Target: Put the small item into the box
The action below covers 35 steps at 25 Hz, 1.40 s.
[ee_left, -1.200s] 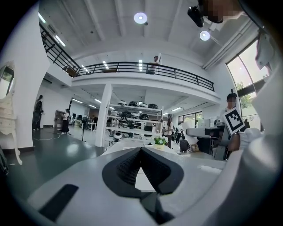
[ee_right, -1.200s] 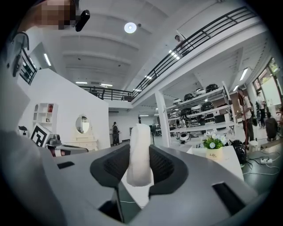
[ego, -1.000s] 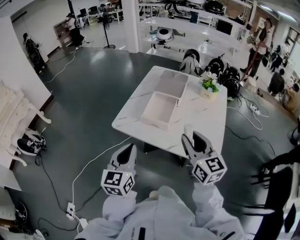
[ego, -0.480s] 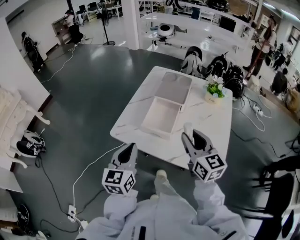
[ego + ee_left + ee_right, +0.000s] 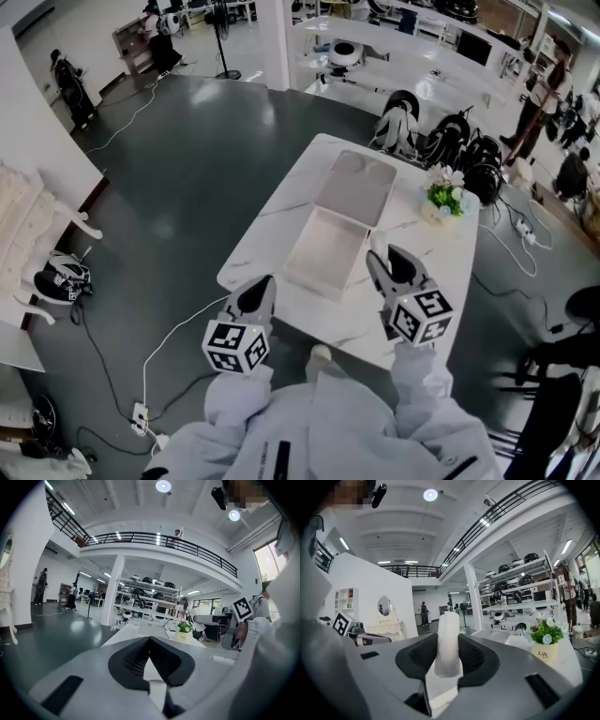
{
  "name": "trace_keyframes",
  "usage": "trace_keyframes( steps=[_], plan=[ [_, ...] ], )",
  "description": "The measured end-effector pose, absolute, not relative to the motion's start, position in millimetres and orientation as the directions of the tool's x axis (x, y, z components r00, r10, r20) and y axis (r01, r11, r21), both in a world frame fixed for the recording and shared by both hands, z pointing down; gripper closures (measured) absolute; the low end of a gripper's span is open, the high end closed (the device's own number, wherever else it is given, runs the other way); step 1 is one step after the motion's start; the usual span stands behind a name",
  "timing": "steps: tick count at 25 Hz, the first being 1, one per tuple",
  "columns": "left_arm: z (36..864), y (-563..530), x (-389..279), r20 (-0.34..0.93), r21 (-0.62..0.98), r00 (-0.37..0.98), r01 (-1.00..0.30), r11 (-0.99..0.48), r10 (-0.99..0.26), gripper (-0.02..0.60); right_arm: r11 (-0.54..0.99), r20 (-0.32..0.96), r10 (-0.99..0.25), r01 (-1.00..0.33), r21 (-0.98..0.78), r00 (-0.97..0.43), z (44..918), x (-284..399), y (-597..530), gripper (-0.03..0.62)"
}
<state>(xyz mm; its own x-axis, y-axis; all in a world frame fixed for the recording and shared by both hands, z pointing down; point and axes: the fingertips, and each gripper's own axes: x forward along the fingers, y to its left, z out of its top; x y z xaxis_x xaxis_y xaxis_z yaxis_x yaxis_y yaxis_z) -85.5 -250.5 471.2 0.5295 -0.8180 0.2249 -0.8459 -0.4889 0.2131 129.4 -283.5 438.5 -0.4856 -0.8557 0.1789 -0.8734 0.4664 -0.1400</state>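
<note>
Right tool (image 5: pixel 449 644) clamps a white item (image 5: pixel 449 620), clear only in its own view; left tool (image 5: pixel 150 640) sits closed.

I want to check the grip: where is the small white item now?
The small white item is held between the jaws of the right tool, right of centre in the head view, just right of the open box.

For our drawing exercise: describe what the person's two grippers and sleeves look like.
The left gripper and right gripper have grey bodies and black-padded jaws tapering forward. Each carries a white cube with black square markers. The sleeves are pale grey.
</note>
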Motion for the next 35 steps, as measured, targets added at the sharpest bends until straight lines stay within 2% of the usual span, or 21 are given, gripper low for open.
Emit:
trace_keyframes(
  steps=[8, 18, 28, 35],
  plan=[
    [494.8, -282.7, -73.2, 0.267, 0.211, 0.527, -0.849, -0.485, -0.807, 0.583, 0.539, 0.252, -0.799, -0.836, -0.107, -0.547, 463.0, 110.6, -326.2, 0.473],
    [524.0, -315.8, -68.0, 0.338, 0.273, 0.537, -0.842, -0.465, -0.773, 0.583, 0.647, 0.442, -0.665, -0.760, -0.064, -0.603, 510.6, 74.8, -366.6, 0.473],
    [549.4, -338.3, -60.0, 0.395, 0.331, 0.592, -0.805, -0.492, -0.703, 0.583, 0.732, 0.651, -0.495, -0.680, -0.044, -0.576, 565.7, 39.5, -392.3, 0.471],
    [555.0, -351.0, -56.8, 0.391, 0.366, 0.620, -0.783, -0.503, -0.681, 0.583, 0.786, 0.809, -0.344, -0.618, -0.030, -0.477, 609.6, 30.2, -395.7, 0.470]
  ],
)
